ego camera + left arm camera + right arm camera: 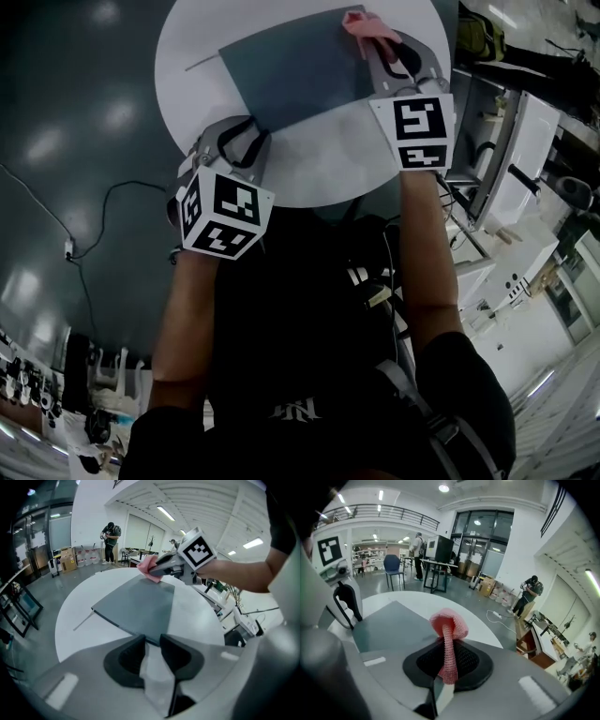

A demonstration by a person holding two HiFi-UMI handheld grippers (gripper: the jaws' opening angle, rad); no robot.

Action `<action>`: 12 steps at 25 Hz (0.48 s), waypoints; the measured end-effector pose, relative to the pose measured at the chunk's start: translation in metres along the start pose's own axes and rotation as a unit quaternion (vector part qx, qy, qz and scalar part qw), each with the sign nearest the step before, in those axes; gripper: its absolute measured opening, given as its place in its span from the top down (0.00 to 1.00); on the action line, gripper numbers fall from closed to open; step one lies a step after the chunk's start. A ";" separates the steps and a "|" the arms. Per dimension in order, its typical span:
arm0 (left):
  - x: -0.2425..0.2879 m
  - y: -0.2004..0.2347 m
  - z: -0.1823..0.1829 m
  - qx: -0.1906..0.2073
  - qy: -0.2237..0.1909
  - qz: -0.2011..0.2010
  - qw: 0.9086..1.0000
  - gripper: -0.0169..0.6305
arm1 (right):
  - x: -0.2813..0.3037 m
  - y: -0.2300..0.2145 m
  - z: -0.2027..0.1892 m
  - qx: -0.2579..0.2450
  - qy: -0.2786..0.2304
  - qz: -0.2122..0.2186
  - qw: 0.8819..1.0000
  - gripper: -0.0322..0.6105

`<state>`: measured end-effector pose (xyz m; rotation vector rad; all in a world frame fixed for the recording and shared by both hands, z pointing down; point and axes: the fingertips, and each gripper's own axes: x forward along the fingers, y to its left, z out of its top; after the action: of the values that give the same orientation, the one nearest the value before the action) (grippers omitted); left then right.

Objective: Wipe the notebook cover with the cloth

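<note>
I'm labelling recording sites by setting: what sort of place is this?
Probably an open-plan lab or workshop hall: it has a dark metal-framed workbench, stacked brown cardboard boxes on the floor, and a railed upper walkway.

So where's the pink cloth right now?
The cloth is at the top right of the head view, pinched in the right gripper, at the far right corner of the gray notebook on the round white table.

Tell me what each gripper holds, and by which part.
The right gripper pinches the cloth by a gathered strip, its bunch sticking out past the tips. The left gripper holds nothing: its jaws stand apart at the notebook's near edge.
</note>
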<state>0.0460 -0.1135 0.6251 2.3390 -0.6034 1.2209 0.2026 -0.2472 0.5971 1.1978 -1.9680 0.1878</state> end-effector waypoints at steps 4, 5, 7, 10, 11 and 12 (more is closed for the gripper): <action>0.001 0.003 0.000 -0.003 0.005 -0.003 1.000 0.82 | -0.014 0.062 0.041 -0.003 -0.058 0.076 0.995 0.90; 0.002 0.004 0.000 -0.003 0.006 -0.004 1.000 0.81 | -0.016 0.082 0.047 -0.003 -0.063 0.102 0.993 0.90; 0.002 0.004 -0.001 -0.001 0.008 -0.005 1.000 0.81 | -0.017 0.118 0.056 -0.006 -0.068 0.142 0.987 0.90; 0.004 0.002 -0.001 0.000 0.009 -0.002 1.000 0.81 | -0.015 0.155 0.063 -0.015 -0.074 0.176 0.982 0.90; 0.004 0.002 -0.001 0.000 0.009 -0.002 1.000 0.81 | -0.013 0.164 0.064 -0.017 -0.072 0.183 0.980 0.90; 0.003 0.002 -0.001 0.000 0.008 -0.001 1.000 0.81 | -0.011 0.173 0.064 -0.021 -0.068 0.189 0.979 0.90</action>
<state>0.0454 -0.1153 0.6288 2.3270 -0.5950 1.2392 0.0311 -0.1786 0.5928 0.8171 -2.2968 0.2635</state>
